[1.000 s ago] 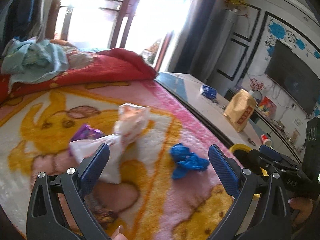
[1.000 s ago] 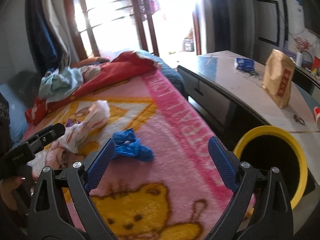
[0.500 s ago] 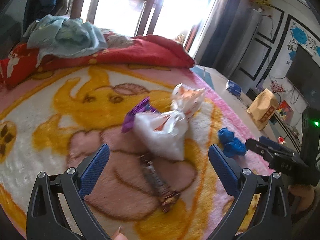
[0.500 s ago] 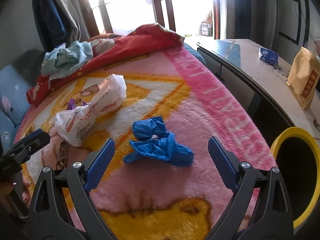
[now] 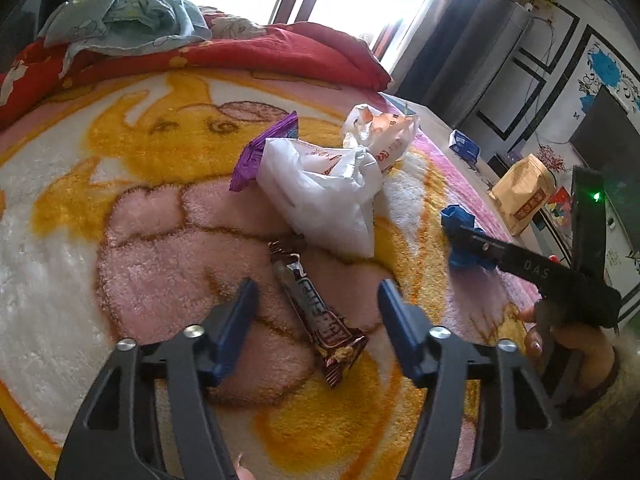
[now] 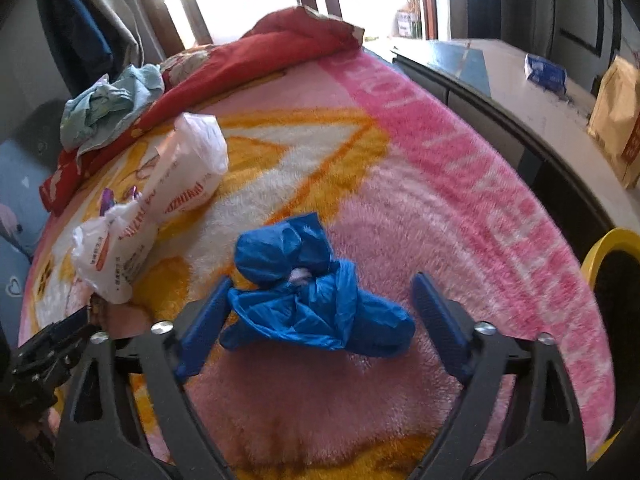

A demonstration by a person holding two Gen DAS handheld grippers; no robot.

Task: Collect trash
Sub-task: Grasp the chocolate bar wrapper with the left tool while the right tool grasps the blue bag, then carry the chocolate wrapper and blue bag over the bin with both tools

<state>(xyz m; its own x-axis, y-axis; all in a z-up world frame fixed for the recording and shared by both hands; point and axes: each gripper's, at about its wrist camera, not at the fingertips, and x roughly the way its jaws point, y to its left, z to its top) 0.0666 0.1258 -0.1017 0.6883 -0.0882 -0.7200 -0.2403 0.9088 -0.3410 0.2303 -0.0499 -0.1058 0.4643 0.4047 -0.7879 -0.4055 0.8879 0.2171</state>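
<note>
On the far left of the bed, a pale blue cloth is lying heaped on a red quilt, which is bunching along the far edge of the blanket; the left tool is pointing down at the blanket with its jaws closing, and a brown wrapper is lying lengthwise in the gap, touching neither blue pad as far as can be seen; just beyond it a white bag is resting over a purple wrapper, with a second white-and-orange bag touching it at the back; further right, blue plastic is lying crumpled on the pink part of the blanket, and the right tool is straddling it, jaws closing, the left pad looking to be just touching the crumple's edge while the right pad is standing clear of it; a hand is holding that tool's grip at the right of the left view; past the bed's edge a desk is carrying a small blue packet and a tan paper bag; a yellow-rimmed bin is standing just beside the bed at the far right.
</note>
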